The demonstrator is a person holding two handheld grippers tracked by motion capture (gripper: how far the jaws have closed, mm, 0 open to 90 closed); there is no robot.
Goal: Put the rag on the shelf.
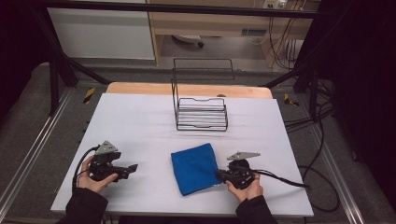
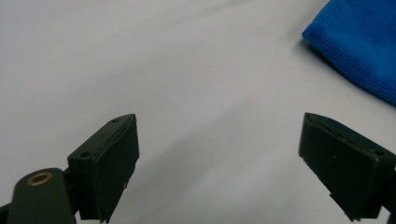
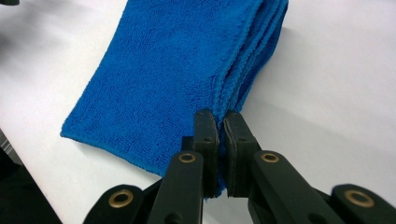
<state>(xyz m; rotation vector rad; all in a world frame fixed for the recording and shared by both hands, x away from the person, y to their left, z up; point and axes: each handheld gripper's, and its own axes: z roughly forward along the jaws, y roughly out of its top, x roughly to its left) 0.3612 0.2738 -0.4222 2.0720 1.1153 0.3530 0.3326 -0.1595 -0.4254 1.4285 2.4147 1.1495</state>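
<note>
A folded blue towel lies on the white table near the front, a little right of the middle. My right gripper is shut on the blue towel at its right edge; in the right gripper view the two jaws pinch the stacked layers of the blue towel at my right gripper. My left gripper rests low at the front left, held by a hand and pointing toward the towel. In the left gripper view my left gripper stands wide open over bare table, with a corner of the towel beyond it.
A black wire rack stands at the back centre of the white table. Cables trail off the right side. Metal frame legs flank the table.
</note>
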